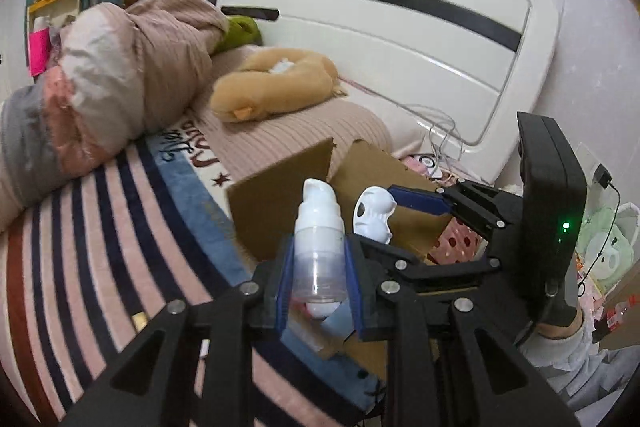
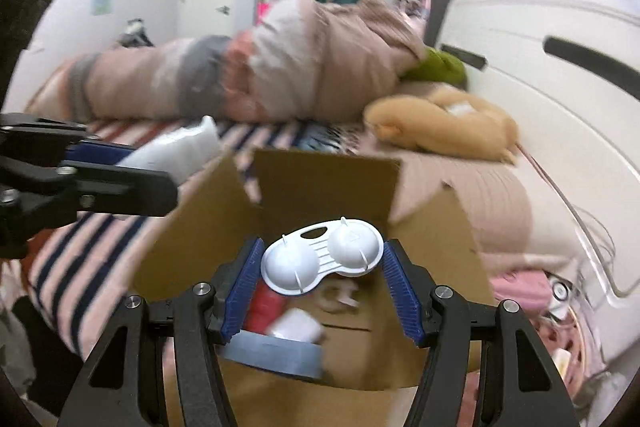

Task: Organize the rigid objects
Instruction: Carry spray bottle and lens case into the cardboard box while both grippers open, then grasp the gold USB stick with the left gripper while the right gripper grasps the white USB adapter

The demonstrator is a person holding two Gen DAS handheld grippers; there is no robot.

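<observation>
The left gripper [image 1: 320, 281] clamps the pump bottle [image 1: 319, 247] upright between its pads; the right gripper [image 2: 322, 281] seemingly pinches the white two-domed case [image 2: 322, 259] above the cardboard box [image 2: 332, 183].

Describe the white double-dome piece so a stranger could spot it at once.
Find the open cardboard box on the striped bed. Just above its opening, the right hand-held gripper clamps a flat white plastic piece. Unlike the pump bottle nearby, it has two round domes and an oval slot.

Clear pump bottle [image 1: 319, 243] upright; white double-domed tray [image 2: 323, 254] seemingly level.
</observation>
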